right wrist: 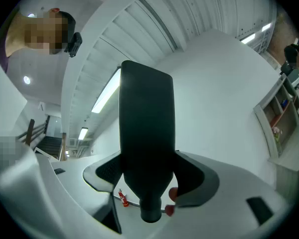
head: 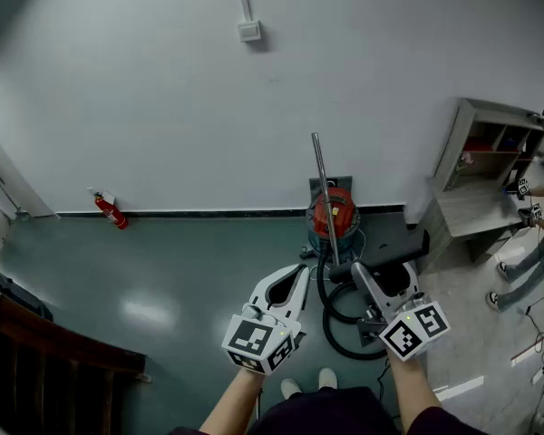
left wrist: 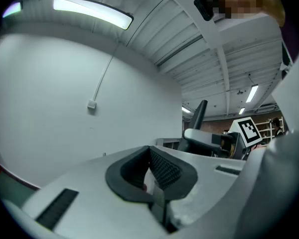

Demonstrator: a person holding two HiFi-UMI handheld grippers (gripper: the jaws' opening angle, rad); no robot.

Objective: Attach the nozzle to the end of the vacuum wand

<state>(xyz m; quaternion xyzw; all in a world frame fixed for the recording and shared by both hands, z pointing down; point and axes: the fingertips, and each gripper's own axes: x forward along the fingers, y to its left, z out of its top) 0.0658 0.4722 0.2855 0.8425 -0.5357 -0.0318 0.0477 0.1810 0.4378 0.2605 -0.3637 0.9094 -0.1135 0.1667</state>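
The vacuum's red canister (head: 334, 214) stands on the floor by the wall. Its bare metal wand (head: 320, 184) rises upright, with a black hose (head: 330, 308) looping in front of it. My right gripper (right wrist: 149, 179) is shut on the black nozzle (right wrist: 145, 143), wide end up and round narrow end down. In the head view that gripper (head: 357, 272) is low, just right of the hose. From the left gripper view the nozzle (left wrist: 200, 114) sticks up at the right. My left gripper (head: 299, 272) (left wrist: 150, 159) is shut and empty, left of the hose.
A red fire extinguisher (head: 111, 211) leans at the wall's foot on the left. A grey shelf unit (head: 490, 166) stands at the right, with another person's legs (head: 524, 275) beside it. A dark wooden railing (head: 45, 361) fills the lower left. My shoes (head: 308, 383) are below the grippers.
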